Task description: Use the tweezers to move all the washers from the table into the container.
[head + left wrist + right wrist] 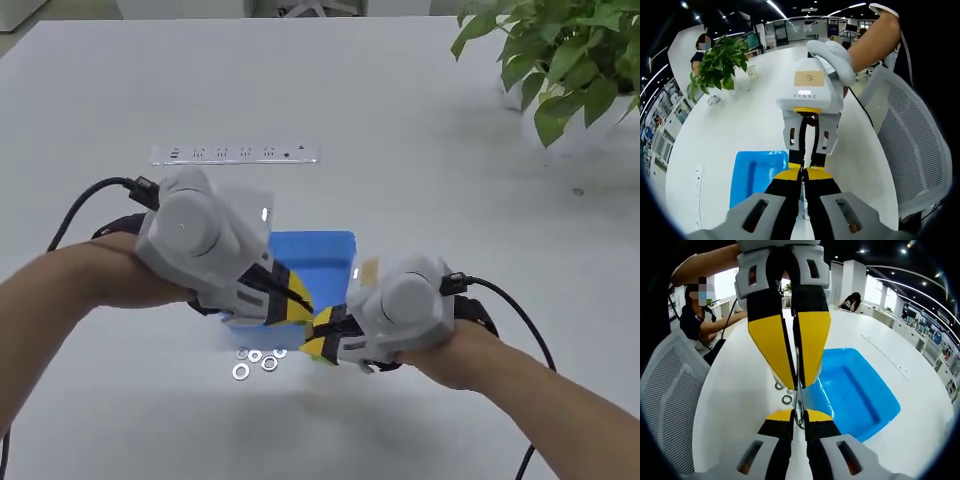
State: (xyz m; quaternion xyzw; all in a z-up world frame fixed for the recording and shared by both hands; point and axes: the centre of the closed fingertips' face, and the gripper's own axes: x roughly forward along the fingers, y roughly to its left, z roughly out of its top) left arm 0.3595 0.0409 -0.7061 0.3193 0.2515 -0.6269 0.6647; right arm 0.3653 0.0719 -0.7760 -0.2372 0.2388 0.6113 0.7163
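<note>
Since the tweezers (799, 402) are too slim for one grip to steady, both tongs meet tip to tip just above the desk (420, 150). The left tongs (802, 174) are narrowed on the metal strip. The right tongs (799, 416) look pinched on its other end, though the contact is partly hidden. That shared hold reads as lining up or passing the tool before picking.

The washers (258, 358) lie in a small cluster on the desk, just beside the near edge of the blue container (320, 250) and right under the tongs. None is lifted yet. The bulky gripper bodies crowd the space over them. A power strip (235, 154) and a potted plant (565, 60) sit well apart.
</note>
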